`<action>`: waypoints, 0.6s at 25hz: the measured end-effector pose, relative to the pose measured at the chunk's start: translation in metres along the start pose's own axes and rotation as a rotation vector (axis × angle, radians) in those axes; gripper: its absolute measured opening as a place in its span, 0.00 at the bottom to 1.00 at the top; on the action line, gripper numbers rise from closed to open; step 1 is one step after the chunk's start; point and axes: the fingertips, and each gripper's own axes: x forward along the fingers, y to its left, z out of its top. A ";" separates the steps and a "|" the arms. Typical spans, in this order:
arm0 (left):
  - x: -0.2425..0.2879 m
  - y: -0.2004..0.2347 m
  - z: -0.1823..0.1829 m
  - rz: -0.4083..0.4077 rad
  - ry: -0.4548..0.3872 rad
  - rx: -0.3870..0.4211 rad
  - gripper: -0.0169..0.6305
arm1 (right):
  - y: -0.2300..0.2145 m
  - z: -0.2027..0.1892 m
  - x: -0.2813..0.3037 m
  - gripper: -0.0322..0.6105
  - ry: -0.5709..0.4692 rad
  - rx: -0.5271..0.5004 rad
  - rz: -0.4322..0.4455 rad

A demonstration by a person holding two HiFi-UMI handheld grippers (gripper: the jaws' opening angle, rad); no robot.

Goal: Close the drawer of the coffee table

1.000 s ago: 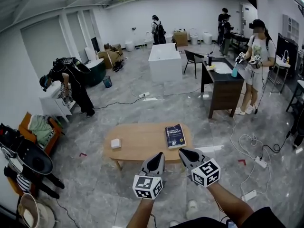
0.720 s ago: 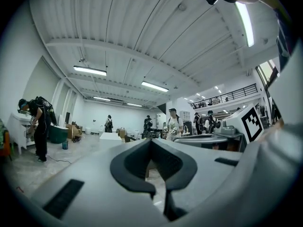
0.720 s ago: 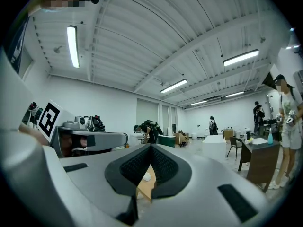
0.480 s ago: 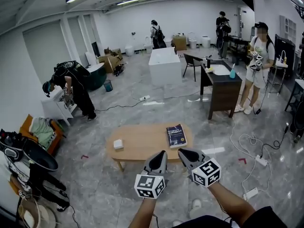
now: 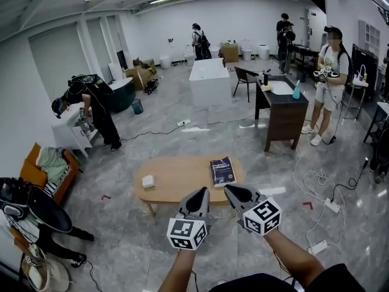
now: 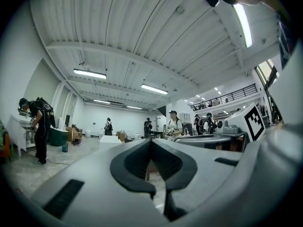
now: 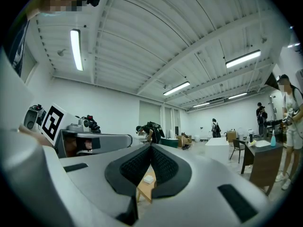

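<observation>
No view of the drawer; progress unclear
The left hand-held gripper (image 5: 199, 194) and right hand-held gripper (image 5: 230, 191), jaws together on nothing, hover short of the bench (image 5: 176, 178) ahead.

Nothing legible; print on the book (image 5: 222, 171) is unreadable.

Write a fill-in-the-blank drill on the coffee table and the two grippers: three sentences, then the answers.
1. In the head view, the dark book lies toward the ___ end of the coffee table.
2. The small white box sits near the table's ___ end in that view.
3. The left gripper and the right gripper are held short of the table, jaws together, each holding ___.

Missing words: right; left; nothing.
</observation>
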 end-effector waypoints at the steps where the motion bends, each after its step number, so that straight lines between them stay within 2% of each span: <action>1: 0.003 0.000 0.002 0.005 -0.002 0.002 0.03 | -0.003 0.002 0.000 0.07 -0.003 -0.002 0.003; 7: 0.014 -0.006 0.023 0.020 -0.026 -0.006 0.03 | -0.016 0.020 -0.005 0.07 -0.002 -0.016 0.021; 15: 0.027 -0.024 0.017 0.020 -0.024 -0.028 0.03 | -0.032 0.022 -0.020 0.07 -0.005 -0.014 0.026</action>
